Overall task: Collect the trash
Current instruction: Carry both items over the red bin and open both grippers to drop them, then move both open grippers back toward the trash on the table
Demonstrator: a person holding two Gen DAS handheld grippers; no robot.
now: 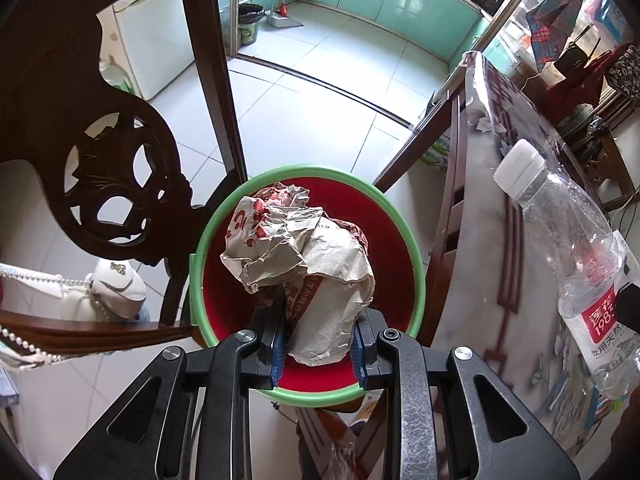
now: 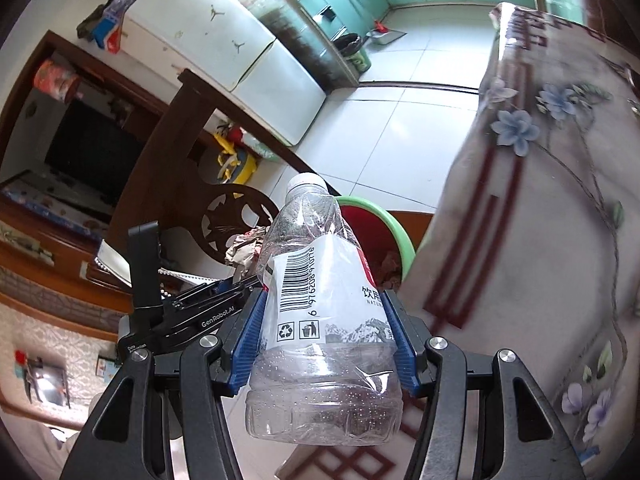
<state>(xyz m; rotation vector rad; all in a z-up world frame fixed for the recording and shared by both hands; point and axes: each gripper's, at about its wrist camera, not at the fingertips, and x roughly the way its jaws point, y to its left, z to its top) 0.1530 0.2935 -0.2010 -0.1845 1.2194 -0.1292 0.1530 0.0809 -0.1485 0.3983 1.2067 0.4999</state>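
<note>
Above the bin [image 1: 416, 280], beside the table edge [image 1: 472, 208]: left gripper [image 1: 320, 344] clamping paper wad [image 1: 304, 256]; right gripper [image 2: 326, 340] clamping bottle [image 2: 320, 292]. Risk: wad catching on rim, falling outside; bottle slipping.

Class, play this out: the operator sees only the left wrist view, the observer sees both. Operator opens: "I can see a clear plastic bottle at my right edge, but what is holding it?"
Observer: The right gripper holds it; its blue finger pads press both sides of the clear plastic water bottle at the label.
Operator: Is anything in the bottle?
Observer: It looks empty, with only droplets inside; the white cap is on.
Operator: Where does it point?
Observer: Cap forward, towards the red bin with the green rim, beside the floral-clothed table.
Operator: Can you see my load?
Observer: Yes, the crumpled brown paper bag shows left of the bottle, ahead of your left gripper's black body.
</note>
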